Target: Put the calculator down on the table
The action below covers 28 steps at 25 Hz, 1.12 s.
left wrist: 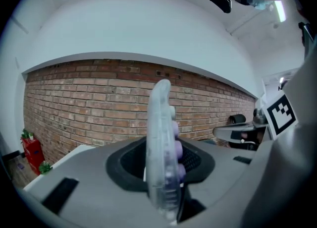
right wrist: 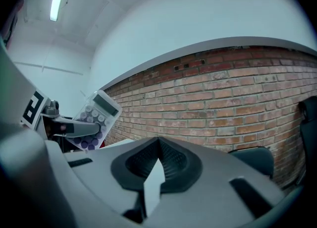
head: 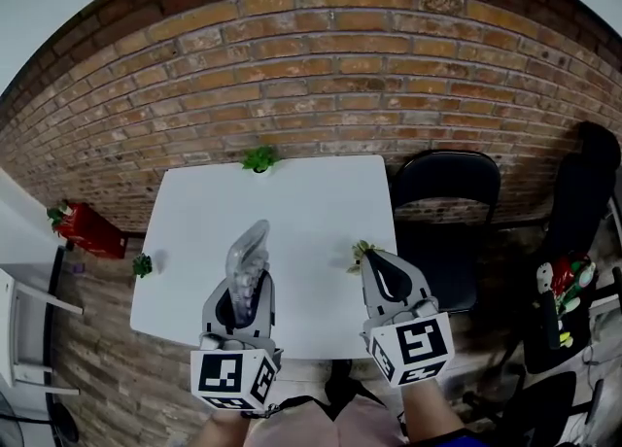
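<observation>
A clear plastic calculator (head: 247,253) with purple keys stands on edge, pointing away from me, with my left gripper (head: 243,292) shut on its lower part. It hangs over the near left part of the white table (head: 292,202). The left gripper view has the calculator (left wrist: 161,142) edge-on between the dark pads. From the right gripper view I see the calculator (right wrist: 94,117) face-on at the left, display uppermost. My right gripper (head: 375,260) hovers over the table's near right edge, shut with nothing in it; its tips (right wrist: 158,142) meet in its own view.
Small green sprigs lie at the table's far edge (head: 259,158), its left edge (head: 142,264) and beside the right gripper (head: 360,253). A black chair (head: 447,204) stands right of the table. A red box (head: 87,229) sits on the floor at left. Behind is a brick wall (head: 321,66).
</observation>
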{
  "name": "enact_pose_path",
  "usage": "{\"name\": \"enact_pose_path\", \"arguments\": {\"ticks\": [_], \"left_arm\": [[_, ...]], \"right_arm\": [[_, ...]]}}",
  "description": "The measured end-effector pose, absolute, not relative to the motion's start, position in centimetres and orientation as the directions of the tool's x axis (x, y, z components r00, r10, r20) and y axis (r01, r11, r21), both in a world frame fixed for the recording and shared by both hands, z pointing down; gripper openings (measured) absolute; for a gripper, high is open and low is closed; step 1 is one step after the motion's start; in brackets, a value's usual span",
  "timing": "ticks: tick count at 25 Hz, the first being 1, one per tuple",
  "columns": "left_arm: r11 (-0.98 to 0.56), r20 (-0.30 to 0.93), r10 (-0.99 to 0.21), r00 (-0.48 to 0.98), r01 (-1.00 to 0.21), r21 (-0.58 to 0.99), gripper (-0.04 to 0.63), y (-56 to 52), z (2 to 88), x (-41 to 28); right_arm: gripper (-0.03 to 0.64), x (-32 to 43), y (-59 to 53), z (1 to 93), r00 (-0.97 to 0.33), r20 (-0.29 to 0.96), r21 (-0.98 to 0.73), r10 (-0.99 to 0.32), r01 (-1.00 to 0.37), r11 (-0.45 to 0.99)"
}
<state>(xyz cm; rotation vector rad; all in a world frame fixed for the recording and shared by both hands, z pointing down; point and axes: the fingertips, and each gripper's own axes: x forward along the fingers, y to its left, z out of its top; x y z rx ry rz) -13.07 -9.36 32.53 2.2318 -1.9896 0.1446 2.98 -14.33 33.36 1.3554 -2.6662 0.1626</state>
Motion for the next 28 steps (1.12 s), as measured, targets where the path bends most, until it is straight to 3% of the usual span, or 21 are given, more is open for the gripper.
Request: {"name": "enact_pose_path", "arguments": {"ticks": [14, 28], "left_arm": [[-0.113, 0.085, -0.99, 0.115, -0.993, 0.019, 0.137, -17.2, 28.4, -12.7], [-0.174, 0.239, -0.953, 0.187, -0.982, 0.072, 0.138, -23.3, 34.9, -13.4]], "right_arm": [[0.002, 3.4, -21.2, 29.9, -0.587, 0.118, 0.004, -0.801, -0.806, 0.591], [0.002, 2.3, -26.0, 33.5, -0.539, 0.222, -0.012, -0.812, -0.835, 0.551]]}}
